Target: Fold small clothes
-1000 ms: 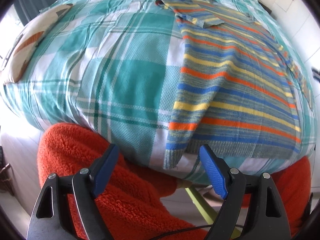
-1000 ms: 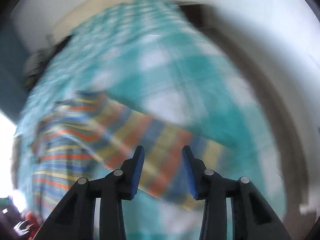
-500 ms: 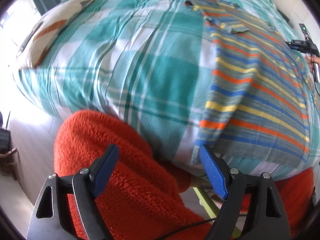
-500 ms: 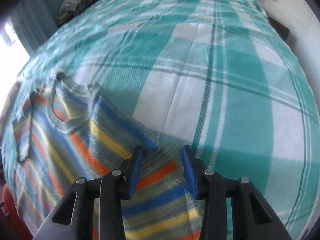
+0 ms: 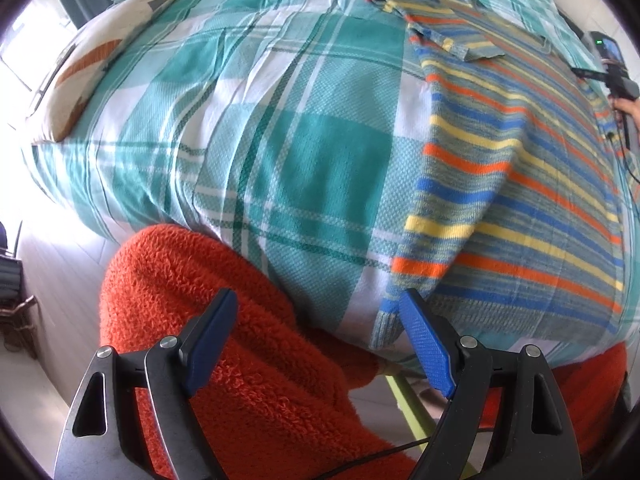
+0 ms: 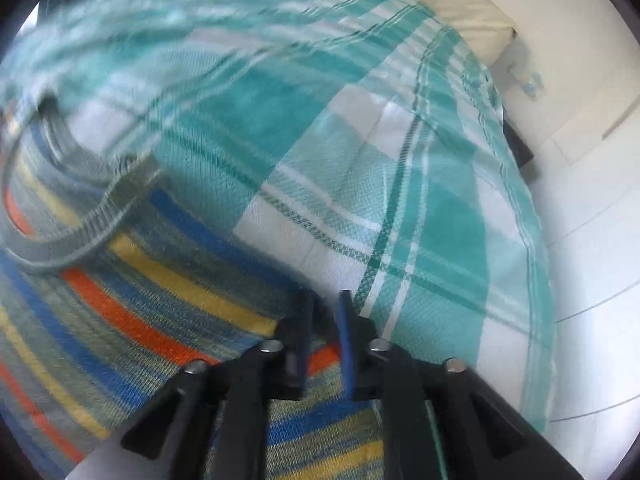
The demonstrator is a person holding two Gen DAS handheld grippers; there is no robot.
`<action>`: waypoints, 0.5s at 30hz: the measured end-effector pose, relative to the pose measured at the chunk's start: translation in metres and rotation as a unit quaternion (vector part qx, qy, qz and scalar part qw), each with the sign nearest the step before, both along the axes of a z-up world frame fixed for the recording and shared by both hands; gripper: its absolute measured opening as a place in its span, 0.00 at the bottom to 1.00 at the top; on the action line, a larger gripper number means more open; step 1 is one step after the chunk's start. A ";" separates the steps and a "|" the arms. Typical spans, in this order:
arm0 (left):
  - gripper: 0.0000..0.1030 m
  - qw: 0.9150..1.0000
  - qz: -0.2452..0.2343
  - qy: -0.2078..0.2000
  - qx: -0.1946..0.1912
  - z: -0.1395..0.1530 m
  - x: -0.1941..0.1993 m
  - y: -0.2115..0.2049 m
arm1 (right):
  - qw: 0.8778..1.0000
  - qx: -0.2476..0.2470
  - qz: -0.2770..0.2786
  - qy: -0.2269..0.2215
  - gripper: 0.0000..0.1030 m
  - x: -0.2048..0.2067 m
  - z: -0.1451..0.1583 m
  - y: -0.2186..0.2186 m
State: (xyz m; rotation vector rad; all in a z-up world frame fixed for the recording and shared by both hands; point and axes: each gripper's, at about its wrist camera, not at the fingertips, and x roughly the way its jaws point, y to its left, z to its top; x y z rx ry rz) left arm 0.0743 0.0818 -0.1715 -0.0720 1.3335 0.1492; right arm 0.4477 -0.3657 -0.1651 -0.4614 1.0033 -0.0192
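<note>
The striped sweater [image 5: 520,184] lies flat on the bed [image 5: 304,152], spread over the teal plaid cover, its long axis running from the hem at the near edge of the bed up to the collar at the far end, with one sleeve folded across the chest. The right hand-held gripper [image 6: 326,320] sits at the sweater's far shoulder edge, right where the knit meets the plaid cover; its jaws have just been closing and now stand narrow, with the striped edge between the pads, though blur keeps me from telling whether they already pinch it. The left hand-held gripper [image 5: 316,344] hovers wide open and empty off the near edge of the bed, above the person's orange fleece [image 5: 240,360]; the sweater's near hem corner lies just up and to the right of it, beside its right finger. So each hand is nearest its own end, and the coming fold seems to turn on the left one reaching that hem corner. The left view shows the whole garment and the other tool at the far side; the right view alone shows the grey ribbed collar [image 6: 92,216] and the shoulder edge close up.
</note>
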 end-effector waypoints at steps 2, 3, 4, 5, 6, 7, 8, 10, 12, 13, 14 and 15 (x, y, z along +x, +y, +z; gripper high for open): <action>0.82 1.000 -0.001 0.001 -0.003 -0.001 0.000 -0.001 | 0.998 0.060 -0.019 -0.021 0.52 -0.011 0.025 -0.028; 0.82 1.000 -0.001 -0.002 -0.007 0.000 0.002 -0.002 | 0.994 0.090 -0.042 -0.038 0.52 -0.022 0.041 -0.050; 0.82 1.000 -0.001 -0.006 -0.010 0.001 0.002 -0.003 | 0.989 0.125 -0.064 -0.049 0.52 -0.034 0.053 -0.072; 0.82 1.000 -0.001 -0.009 -0.013 0.001 0.002 -0.004 | 0.979 0.175 -0.094 -0.055 0.52 -0.053 0.067 -0.102; 0.82 1.000 -0.003 -0.013 -0.017 0.003 0.003 -0.006 | 0.971 0.202 -0.115 -0.058 0.52 -0.069 0.074 -0.123; 0.82 1.000 -0.005 -0.017 -0.020 0.004 0.004 -0.008 | 0.961 0.229 -0.141 -0.063 0.52 -0.092 0.081 -0.146; 0.82 1.000 -0.009 -0.019 -0.022 0.004 0.006 -0.010 | 0.950 0.255 -0.166 -0.067 0.52 -0.118 0.086 -0.169; 0.82 0.999 -0.019 -0.023 -0.023 0.005 0.007 -0.015 | 0.929 0.293 -0.216 -0.067 0.52 -0.167 0.087 -0.204; 0.82 0.999 -0.027 -0.023 -0.023 0.006 0.009 -0.021 | 0.905 0.332 -0.261 -0.058 0.52 -0.220 0.076 -0.228; 0.82 0.999 -0.031 -0.024 -0.024 0.006 0.010 -0.024 | 0.894 0.347 -0.279 -0.048 0.52 -0.239 0.068 -0.234; 0.82 0.999 -0.034 -0.026 -0.025 0.007 0.010 -0.026 | 0.883 0.362 -0.298 -0.032 0.52 -0.258 0.056 -0.237; 0.82 0.999 -0.037 -0.028 -0.025 0.009 0.010 -0.029 | 0.872 0.378 -0.311 -0.019 0.52 -0.273 0.044 -0.237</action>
